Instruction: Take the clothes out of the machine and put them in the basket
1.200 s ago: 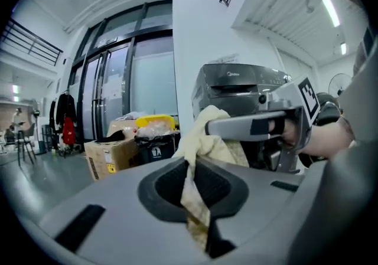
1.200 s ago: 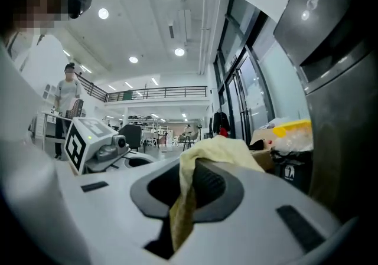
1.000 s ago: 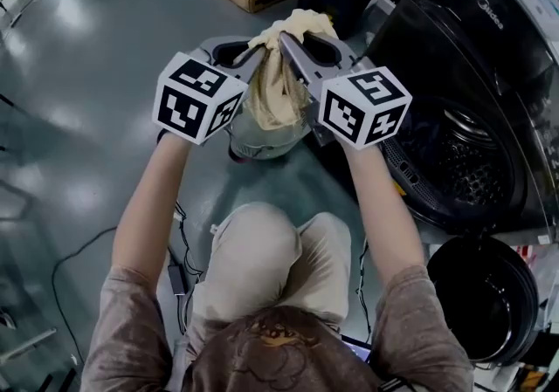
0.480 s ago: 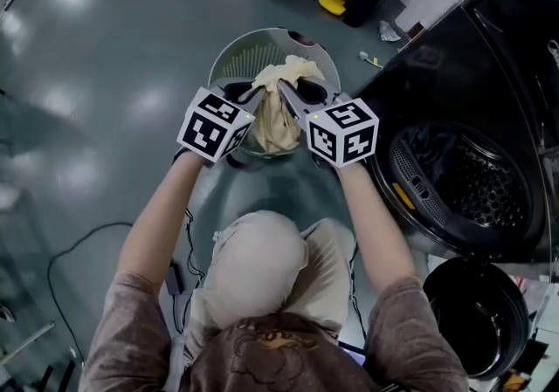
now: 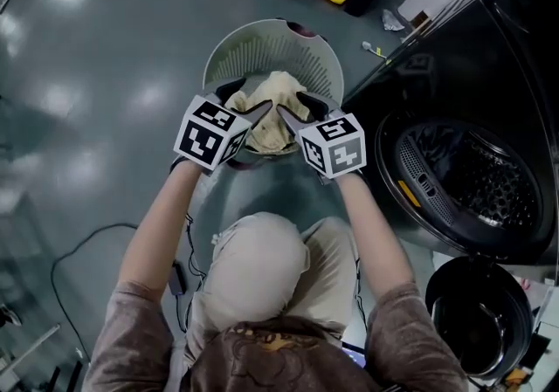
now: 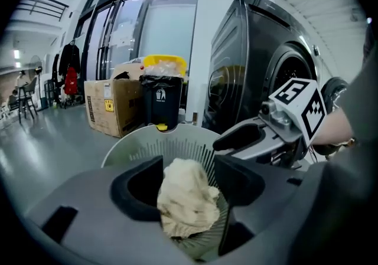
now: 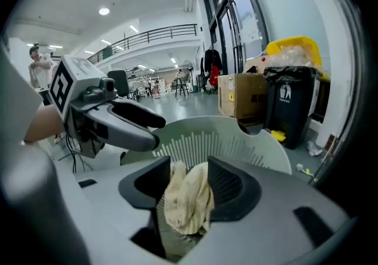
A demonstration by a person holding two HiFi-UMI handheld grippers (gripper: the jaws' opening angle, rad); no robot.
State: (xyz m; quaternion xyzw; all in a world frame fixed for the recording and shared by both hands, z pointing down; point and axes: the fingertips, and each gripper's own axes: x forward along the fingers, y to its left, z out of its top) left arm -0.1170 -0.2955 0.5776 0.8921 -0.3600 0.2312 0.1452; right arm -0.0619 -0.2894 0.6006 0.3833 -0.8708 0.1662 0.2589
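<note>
Pale slotted laundry basket stands on the grey floor, beside the open front of a dark front-loading washing machine. The machine's round door hangs open at the head view's lower right.

Cream crumpled cloth is inside the basket, against the wall nearest the person.

Left claw: jaws have just been opening and now stand moderately apart. The cloth shows in the gap, sagging into the basket, and the pads are not pressing on it.

Right claw: jaws likewise have just been opening, at a narrower gap. The cloth lies between them, loose, with no clamp.

Both claws sit over the basket's near rim, tips angled toward each other and close together. Each gripper view shows the other gripper alongside.

Beyond the basket: cardboard box and a black bin on the floor.
</note>
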